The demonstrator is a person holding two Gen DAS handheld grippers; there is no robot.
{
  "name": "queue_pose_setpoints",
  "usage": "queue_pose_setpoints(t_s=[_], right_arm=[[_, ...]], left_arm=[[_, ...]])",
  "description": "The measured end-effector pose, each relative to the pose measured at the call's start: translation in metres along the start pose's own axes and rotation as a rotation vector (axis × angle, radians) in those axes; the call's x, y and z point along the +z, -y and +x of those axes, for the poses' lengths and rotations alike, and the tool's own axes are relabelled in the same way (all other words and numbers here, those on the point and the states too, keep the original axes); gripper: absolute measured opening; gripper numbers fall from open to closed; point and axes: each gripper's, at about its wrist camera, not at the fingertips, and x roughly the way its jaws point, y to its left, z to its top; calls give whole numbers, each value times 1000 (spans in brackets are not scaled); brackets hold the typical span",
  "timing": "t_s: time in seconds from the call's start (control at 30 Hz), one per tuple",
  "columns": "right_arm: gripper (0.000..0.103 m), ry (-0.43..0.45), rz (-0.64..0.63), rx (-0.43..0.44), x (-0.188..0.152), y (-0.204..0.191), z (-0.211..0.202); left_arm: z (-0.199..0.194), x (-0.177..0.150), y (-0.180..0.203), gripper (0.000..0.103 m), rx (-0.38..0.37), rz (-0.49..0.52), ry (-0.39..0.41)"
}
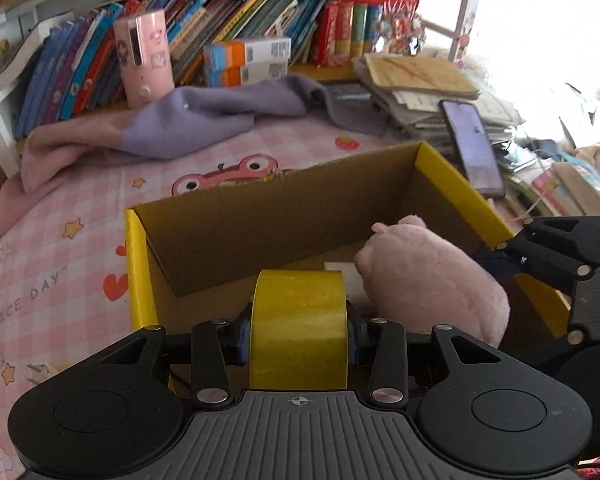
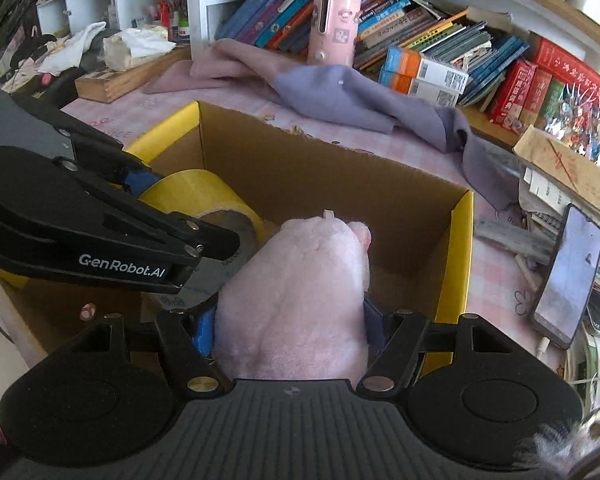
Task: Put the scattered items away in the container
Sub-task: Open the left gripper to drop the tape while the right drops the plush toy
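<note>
Yellow tape (image 1: 299, 328) nearest, roll stood on edge and pinched flat-side to flat-side in the left tool (image 1: 299, 334), narrow on it, hung over the near wall of the box (image 1: 138, 264). Just to its right, pink plush (image 2: 296, 300) squeezed in the right tool (image 2: 290, 330), closed to about the toy's waist, snout pointing across the box toward the far wall. Both loads over the box's open mouth, near half; whether either touches the floor of the box cannot be told. Box floor mostly bare, a pale scrap of paper (image 1: 346, 280) lying near the middle.

Risks, as judged from here:
- Two tools crowded side by side in one box. Left linkage already close against the plush in the right view; opening either could knock the other, or shove the neighbouring load.
- Tape on edge: let go from height, likely to roll, strike a wall, maybe hop the low near rim.
- Plush soft and compressed: may spring on release and cling to a pad, coming back out on withdrawal.
- Light cardboard: a bump on the rim could slide or tip the box on the pink counter (image 1: 60, 208).

Beyond the far wall, purple cloth (image 1: 204, 120) heaped on the counter. Phone (image 1: 474, 148) propped on papers just past the right rim, easily toppled by a wide swing out. Pink canister (image 1: 144, 58) and books (image 1: 228, 28) along the far edge, well apart.
</note>
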Motion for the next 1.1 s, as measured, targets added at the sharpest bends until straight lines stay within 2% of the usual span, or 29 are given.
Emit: queue_pose_setpoints(t_s=[0.1, 0.23, 0.3, 0.5, 0.6, 0.73, 1.1], right_arm=[[71, -1, 11, 5, 2, 4, 3], [78, 36, 35, 5, 5, 10, -3], [79, 59, 56, 9, 4, 12, -9], [79, 101, 123, 10, -1, 16, -29], [79, 113, 132, 3, -4, 13, -37], [79, 125, 132, -13, -6, 6, -47], [79, 215, 208, -153, -22, -27, -94]], left_arm=[[5, 3, 0, 44, 25, -1, -10], [-4, 7, 3, 68, 25, 9, 32], [-11, 9, 5, 71, 32, 12, 58], [-35, 7, 6, 75, 22, -7, 96], [-51, 3, 4, 79, 23, -22, 131], [-72, -4, 2, 80, 4, -46, 170], [-122, -49, -5, 84, -16, -50, 246]])
